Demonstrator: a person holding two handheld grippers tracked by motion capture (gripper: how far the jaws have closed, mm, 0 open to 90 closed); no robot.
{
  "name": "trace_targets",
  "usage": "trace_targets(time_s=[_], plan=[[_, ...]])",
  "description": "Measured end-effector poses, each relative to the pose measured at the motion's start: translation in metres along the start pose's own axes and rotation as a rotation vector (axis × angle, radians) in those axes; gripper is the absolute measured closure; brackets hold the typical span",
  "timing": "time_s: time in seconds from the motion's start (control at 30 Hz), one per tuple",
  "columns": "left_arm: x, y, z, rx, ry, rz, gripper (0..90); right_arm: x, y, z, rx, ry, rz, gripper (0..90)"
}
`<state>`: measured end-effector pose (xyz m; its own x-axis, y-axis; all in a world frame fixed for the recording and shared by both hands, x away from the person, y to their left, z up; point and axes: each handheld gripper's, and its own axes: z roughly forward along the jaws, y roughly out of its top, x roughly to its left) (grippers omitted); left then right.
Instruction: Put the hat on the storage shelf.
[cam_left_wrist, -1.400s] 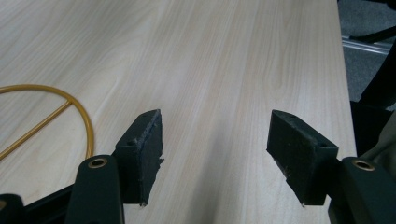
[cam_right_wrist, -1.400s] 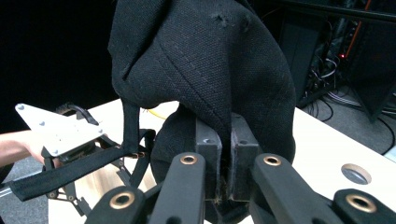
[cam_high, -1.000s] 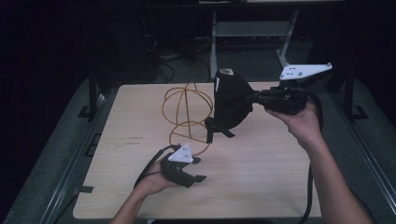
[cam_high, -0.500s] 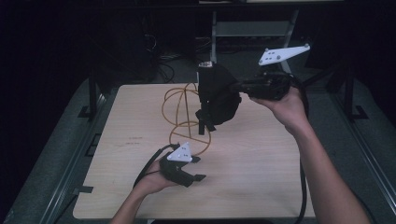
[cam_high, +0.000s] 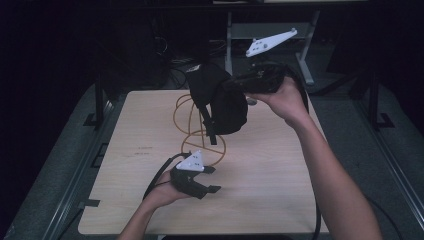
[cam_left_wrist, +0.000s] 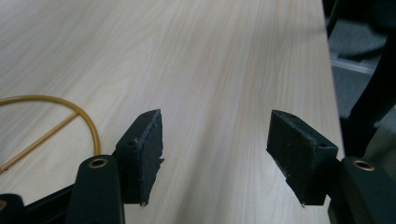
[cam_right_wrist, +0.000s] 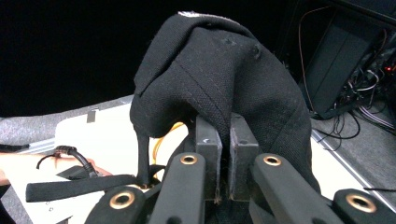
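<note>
Table | right gripper fingers clamp black cap | left gripper fingers wide

A pale wooden table stands on grey floor in a dark room — light falls on the tabletop alone. Behind it, a white stand and tangled cables.

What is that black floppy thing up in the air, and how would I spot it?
Start at the pale wooden table, then look above its far edge. The black fabric cap hangs from the shut right gripper, over a round yellow wire stand. It alone is soft cloth with a dangling strap.
</note>
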<state>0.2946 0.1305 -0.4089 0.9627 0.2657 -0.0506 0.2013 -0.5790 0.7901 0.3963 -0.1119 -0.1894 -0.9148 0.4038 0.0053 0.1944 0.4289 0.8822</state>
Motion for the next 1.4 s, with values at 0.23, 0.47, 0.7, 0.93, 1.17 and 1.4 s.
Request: trace_targets(time_s=[0.23,0.47,0.7,0.93,1.17,1.4], plan=[[0.001,-0.002,-0.001,0.003,-0.002,0.006,35.6,-0.004,0.009,0.022,-0.001,0.035,0.004,85.4],[-0.002,-0.003,0.003,0.016,-0.013,0.031,35.5,-0.004,0.019,0.043,0.014,0.058,0.003,85.3],[-0.005,-0.001,0.004,0.014,-0.019,0.045,35.5,-0.009,0.025,0.063,0.030,0.082,0.029,84.9],[-0.007,0.000,0.005,0.019,-0.027,0.054,35.3,-0.011,0.026,0.090,0.060,0.107,0.057,83.8],[-0.007,0.000,0.003,0.002,-0.028,0.050,35.3,-0.006,0.027,0.113,0.103,0.094,0.054,63.2],[-0.009,0.000,0.003,0.009,-0.023,0.055,35.1,-0.007,0.021,0.113,0.108,0.083,0.079,48.5]])
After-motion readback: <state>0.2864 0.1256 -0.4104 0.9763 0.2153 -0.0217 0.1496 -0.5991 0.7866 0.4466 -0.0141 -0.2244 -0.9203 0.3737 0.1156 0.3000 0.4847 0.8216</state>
